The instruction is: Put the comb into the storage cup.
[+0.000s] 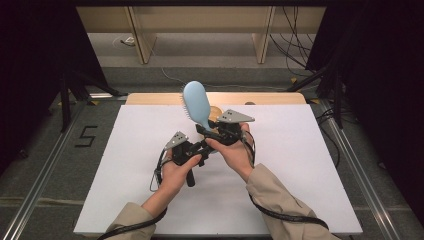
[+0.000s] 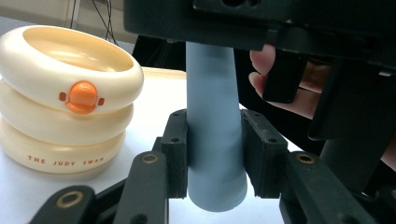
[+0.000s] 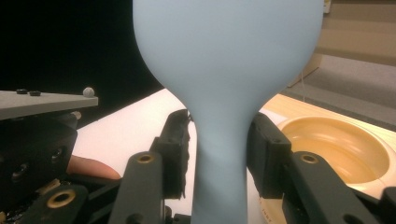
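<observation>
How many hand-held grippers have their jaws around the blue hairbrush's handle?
2. The left hand-held gripper clamps the blue hairbrush near the handle's end; the right hand-held gripper has its jaws around the neck, just under the head.

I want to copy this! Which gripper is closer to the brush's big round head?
The right gripper: its jaws sit at the brush's thin neck, just under the head. The left gripper clamps the handle's bottom end.

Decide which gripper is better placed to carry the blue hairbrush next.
Left, probably: the left gripper clamps the hairbrush handle near its end, the cream bowl close by; the right gripper merely flanks the neck, grip unclear.
</observation>
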Demonstrator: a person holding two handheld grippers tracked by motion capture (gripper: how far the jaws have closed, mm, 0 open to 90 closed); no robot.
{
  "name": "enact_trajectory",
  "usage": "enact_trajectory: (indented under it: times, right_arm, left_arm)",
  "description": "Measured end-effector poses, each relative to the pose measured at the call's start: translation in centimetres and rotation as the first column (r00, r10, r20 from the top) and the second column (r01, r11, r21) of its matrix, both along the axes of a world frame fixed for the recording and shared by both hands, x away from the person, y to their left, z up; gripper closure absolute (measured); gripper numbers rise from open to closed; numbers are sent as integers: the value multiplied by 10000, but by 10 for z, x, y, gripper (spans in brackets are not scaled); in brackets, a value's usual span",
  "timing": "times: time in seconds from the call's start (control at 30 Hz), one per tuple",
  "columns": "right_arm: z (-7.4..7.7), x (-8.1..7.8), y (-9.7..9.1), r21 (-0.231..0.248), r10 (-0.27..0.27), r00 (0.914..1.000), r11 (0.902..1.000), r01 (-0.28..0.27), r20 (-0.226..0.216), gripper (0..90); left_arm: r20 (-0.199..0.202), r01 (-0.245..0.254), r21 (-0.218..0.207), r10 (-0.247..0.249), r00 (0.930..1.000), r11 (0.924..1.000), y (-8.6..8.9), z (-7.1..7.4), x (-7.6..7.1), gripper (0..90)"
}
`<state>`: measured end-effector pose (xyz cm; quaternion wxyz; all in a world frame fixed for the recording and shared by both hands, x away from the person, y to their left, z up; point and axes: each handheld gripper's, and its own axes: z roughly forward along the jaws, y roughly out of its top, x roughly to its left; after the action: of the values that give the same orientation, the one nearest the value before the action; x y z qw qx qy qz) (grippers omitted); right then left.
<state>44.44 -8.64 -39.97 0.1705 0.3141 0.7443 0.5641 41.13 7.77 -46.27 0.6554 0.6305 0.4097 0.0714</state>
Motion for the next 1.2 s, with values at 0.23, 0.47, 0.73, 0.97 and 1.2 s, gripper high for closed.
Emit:
enact_trajectory:
  times: [0.23, 0.47, 0.73, 0.97, 1.2]
  right_arm:
    - [1, 1, 0, 12, 72, 9998, 10000, -71, -158, 553]
    - [5, 0, 1, -113, 230, 9996, 9997, -232, -161, 400]
    - [12, 1, -4, -127, -78, 9986, 9999, 72, -516, 178]
    - [22, -2, -7, -52, 7, 9993, 10000, -9, -380, 85]
    - [32, -2, -10, 63, -12, 9999, 10000, 13, -145, 28]
  left_arm:
    - [3, 5, -23, -5, 10000, 10000, 0, 0, 0, 637]
    - [11, -16, -42, 16, 10000, 10000, 1, 0, 0, 637]
    - [16, -8, -42, 8, 10000, 10000, 1, 1, 0, 637]
    - [37, 25, -51, -25, 10000, 10000, 1, 0, 0, 638]
    - [15, 53, -21, -53, 10000, 10000, 0, 0, 0, 638]
